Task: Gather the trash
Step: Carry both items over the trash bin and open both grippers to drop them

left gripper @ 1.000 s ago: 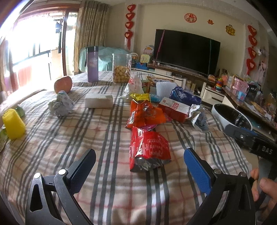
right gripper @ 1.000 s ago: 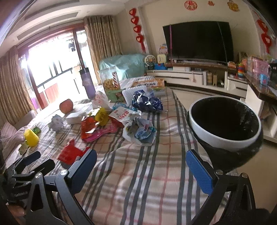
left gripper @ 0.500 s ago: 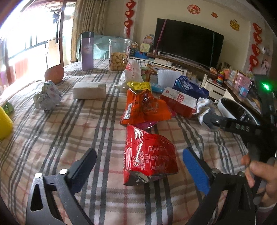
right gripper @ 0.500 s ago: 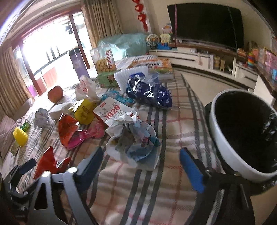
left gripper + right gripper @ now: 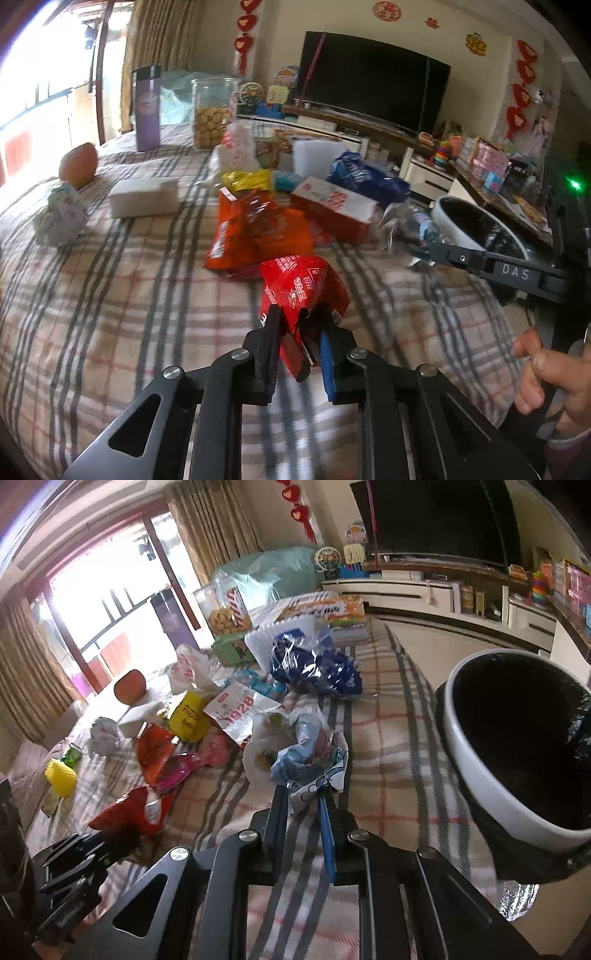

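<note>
Nearest the bin (image 5: 476, 760), the right gripper (image 5: 303, 797) is clamped on a corner of the crumpled wrapper (image 5: 295, 753), a white and blue wad lying on the checked surface (image 5: 384, 738) just left of the bin's rim. Farther left of the bin, the left gripper (image 5: 299, 328) is clamped on the lower edge of the red bag (image 5: 299, 284), whose top stands up off the cloth; whether the bag has fully left the surface is hard to say through the blur. So the step in hand looks like the pick-up: both pieces gripped, neither yet carried. Next, each should be lifted clear and swung over the bin's open mouth, the wrapper first as it is closer, then released inside. Beyond these, farther from the bin, lie the orange bag (image 5: 255, 229), the 1928 box (image 5: 236, 709) and the blue bag (image 5: 314, 668), awaiting later trips.
</note>
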`<state>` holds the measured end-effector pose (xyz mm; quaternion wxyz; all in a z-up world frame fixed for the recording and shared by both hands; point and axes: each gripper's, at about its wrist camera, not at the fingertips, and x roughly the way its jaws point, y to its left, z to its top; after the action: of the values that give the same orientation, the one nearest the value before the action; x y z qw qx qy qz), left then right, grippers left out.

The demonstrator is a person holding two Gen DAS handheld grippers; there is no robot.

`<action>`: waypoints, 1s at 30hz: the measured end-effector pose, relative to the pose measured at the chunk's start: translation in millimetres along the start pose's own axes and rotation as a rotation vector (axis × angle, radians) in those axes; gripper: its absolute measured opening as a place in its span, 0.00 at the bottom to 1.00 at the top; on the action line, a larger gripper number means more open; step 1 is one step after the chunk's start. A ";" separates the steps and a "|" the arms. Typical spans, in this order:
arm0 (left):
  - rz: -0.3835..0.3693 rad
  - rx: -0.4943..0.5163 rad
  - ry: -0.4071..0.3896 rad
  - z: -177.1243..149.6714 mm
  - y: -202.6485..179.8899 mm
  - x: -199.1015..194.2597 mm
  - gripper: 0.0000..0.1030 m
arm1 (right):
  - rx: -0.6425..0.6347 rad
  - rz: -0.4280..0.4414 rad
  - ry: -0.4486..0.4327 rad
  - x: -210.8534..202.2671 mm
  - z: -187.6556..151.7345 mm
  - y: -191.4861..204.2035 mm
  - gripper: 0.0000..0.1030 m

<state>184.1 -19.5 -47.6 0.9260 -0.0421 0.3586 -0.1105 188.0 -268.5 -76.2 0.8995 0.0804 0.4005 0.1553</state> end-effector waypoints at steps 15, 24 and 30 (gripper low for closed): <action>-0.105 0.084 -0.010 21.3 -45.2 9.0 0.14 | 0.038 -0.040 -0.110 -56.7 0.1 -28.8 0.05; -0.171 0.140 -0.010 41.2 -78.5 30.2 0.11 | 0.090 -0.098 -0.160 -84.6 3.5 -64.8 0.04; -0.208 0.182 -0.003 55.7 -102.7 52.7 0.10 | 0.136 -0.148 -0.181 -96.2 6.0 -94.8 0.04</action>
<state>241.5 -131.7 -24.8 0.9100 0.0049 0.3396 -0.2380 152.1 -390.7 -30.8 0.9333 0.1251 0.3324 0.0531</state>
